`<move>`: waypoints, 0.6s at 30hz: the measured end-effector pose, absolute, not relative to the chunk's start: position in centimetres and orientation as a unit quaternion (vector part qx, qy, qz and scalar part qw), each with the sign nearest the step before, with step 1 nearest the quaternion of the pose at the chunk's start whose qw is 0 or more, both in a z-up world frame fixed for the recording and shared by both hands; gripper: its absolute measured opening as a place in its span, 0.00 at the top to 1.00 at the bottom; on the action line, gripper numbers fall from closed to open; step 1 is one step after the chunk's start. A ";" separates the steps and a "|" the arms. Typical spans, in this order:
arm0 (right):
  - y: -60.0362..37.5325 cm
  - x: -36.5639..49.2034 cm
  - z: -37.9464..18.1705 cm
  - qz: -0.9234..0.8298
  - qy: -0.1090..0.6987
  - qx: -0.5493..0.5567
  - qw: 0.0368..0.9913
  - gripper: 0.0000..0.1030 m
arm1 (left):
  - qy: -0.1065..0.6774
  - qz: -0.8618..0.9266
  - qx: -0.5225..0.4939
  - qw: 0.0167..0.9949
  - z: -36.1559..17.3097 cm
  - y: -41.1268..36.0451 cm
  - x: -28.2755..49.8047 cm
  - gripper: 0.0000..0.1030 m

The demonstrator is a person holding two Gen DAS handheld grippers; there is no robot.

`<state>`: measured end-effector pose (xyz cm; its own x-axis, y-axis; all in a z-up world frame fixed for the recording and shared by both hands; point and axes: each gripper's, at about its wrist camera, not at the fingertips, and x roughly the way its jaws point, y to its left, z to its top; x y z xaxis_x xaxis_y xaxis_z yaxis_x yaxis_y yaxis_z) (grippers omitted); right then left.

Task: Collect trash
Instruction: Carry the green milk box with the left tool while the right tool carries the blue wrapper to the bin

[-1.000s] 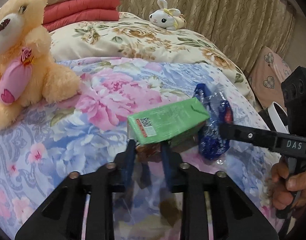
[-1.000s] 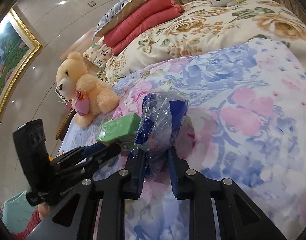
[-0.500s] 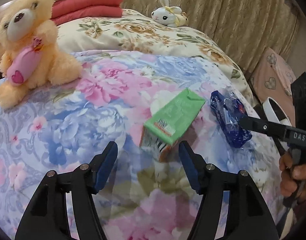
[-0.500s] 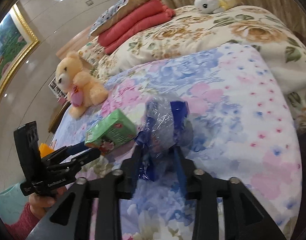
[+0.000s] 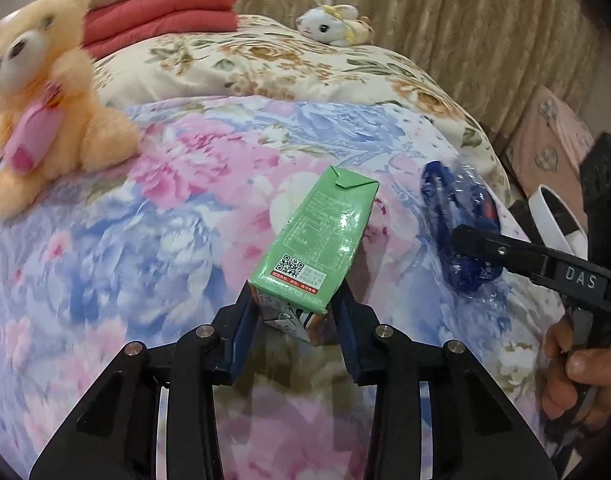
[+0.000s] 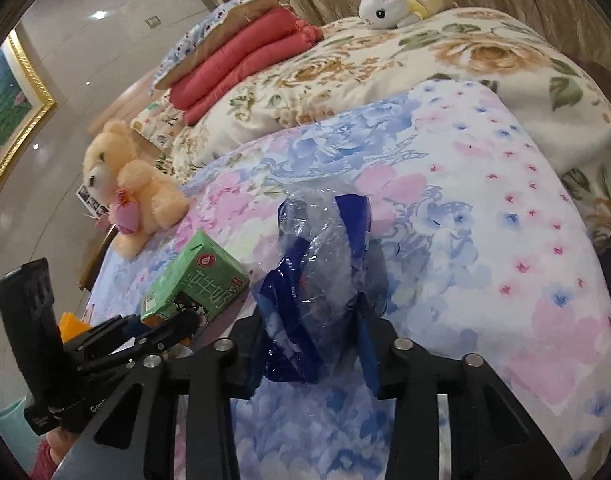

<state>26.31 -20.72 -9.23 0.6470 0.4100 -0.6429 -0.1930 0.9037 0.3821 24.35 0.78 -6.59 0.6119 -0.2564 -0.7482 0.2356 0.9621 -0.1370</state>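
Note:
A green drink carton (image 5: 325,224) lies lengthways on the floral bedspread (image 5: 165,240). My left gripper (image 5: 297,304) has its jaws closing on the carton's near end, and both pads touch its sides. To the right lies a crumpled blue and clear plastic wrapper (image 5: 457,200). In the right wrist view that wrapper (image 6: 321,248) fills the gap of my right gripper (image 6: 311,312), whose jaws are closing with the pads pressed into the plastic. The carton (image 6: 197,280) and the left gripper (image 6: 177,324) show at lower left there.
A peach teddy bear (image 5: 53,120) sits on the bed at the left. A white plush bunny (image 5: 333,24) and folded red blankets (image 5: 161,12) lie toward the headboard. The bed's edge drops off at the right, beside a pink heart cushion (image 5: 545,140).
The left jaws let go of the carton, spread wide, and have come back in on its near end, which now points at the camera. The right jaws widened slightly, then narrowed on the wrapper.

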 end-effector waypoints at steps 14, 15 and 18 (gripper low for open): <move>-21.7 18.1 -8.1 0.192 0.359 0.140 0.903 0.66 | 0.412 -0.093 -0.053 0.905 -6.1 -0.7 14.8 0.67; -21.9 17.5 -8.1 0.191 0.356 0.141 0.904 0.66 | 0.411 -0.095 -0.054 0.905 -6.0 -1.0 14.2 0.67; -22.5 16.1 -7.9 0.189 0.351 0.144 0.906 0.66 | 0.407 -0.097 -0.056 0.907 -5.8 -1.6 13.0 0.67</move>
